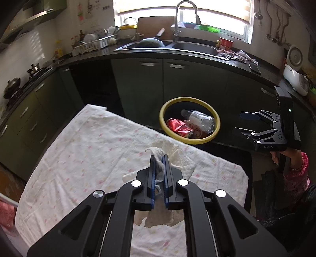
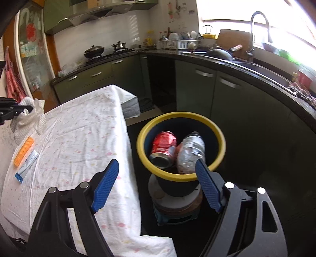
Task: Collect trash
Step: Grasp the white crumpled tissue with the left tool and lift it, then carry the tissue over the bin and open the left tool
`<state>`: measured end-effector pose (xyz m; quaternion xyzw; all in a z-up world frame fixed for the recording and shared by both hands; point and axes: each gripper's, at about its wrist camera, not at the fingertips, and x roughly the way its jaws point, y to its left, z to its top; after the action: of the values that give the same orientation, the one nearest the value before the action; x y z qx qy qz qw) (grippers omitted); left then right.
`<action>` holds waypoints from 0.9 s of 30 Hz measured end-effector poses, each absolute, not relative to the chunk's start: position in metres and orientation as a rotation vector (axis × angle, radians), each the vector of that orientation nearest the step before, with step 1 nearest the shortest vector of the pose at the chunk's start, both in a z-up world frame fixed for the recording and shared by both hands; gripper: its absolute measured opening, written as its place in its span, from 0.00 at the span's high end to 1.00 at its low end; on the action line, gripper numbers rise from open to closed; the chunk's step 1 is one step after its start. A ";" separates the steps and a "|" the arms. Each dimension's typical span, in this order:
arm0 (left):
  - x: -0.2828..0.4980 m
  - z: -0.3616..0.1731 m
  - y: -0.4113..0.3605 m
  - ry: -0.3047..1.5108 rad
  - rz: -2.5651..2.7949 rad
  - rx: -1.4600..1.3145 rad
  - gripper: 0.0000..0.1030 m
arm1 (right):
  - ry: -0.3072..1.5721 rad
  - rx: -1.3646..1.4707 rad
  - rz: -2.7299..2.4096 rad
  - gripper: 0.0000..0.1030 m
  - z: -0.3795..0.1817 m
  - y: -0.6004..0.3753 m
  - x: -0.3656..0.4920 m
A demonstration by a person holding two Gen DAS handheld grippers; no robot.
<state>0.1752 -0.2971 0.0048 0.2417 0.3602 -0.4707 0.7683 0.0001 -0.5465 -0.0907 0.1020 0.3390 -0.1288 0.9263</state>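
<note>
Left wrist: hand-held gripper pinching tissue.

We see a kitchen: dark green cabinets under a black counter, a steel sink with a tall faucet at twelve o'clock below a bright window. A stove sits at ten o'clock against white tiled walls.

Left tongs clamped on crumpled paper towel above cloth-covered surface. Yellow-rimmed bin past far edge holds can, bottle. Right tongs spread, empty.
</note>
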 end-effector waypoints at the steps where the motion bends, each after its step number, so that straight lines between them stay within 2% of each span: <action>1: 0.177 0.000 -0.321 0.800 -1.048 0.523 0.93 | 0.688 0.224 -0.284 0.27 -0.091 -0.555 -0.006; 12: 0.214 -0.063 -0.533 0.901 -1.044 0.537 0.90 | 0.697 0.326 -0.347 0.27 -0.117 -0.607 -0.040; 13: 0.219 -0.069 -0.543 0.901 -1.019 0.528 0.81 | 0.700 0.335 -0.347 0.27 -0.120 -0.610 -0.041; 14: 0.225 -0.075 -0.554 0.901 -1.000 0.523 0.57 | 0.701 0.342 -0.350 0.27 -0.122 -0.611 -0.042; 16: 0.233 -0.079 -0.564 0.859 -0.966 0.483 0.28 | 0.709 0.355 -0.356 0.27 -0.125 -0.615 -0.043; 21: 0.236 -0.056 -0.543 0.812 -0.985 0.367 0.27 | 0.703 0.355 -0.352 0.27 -0.125 -0.612 -0.044; 25: 0.224 -0.026 -0.477 0.744 -0.975 0.281 0.10 | 0.708 0.345 -0.335 0.26 -0.126 -0.601 -0.036; 27: 0.216 -0.017 -0.436 0.686 -0.925 0.255 0.09 | 0.714 0.335 -0.321 0.26 -0.126 -0.593 -0.029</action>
<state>0.2158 -0.4359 -0.0171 0.1204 0.3236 -0.4362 0.8310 -0.0290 -0.5925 -0.1256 0.1624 0.3465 -0.1555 0.9107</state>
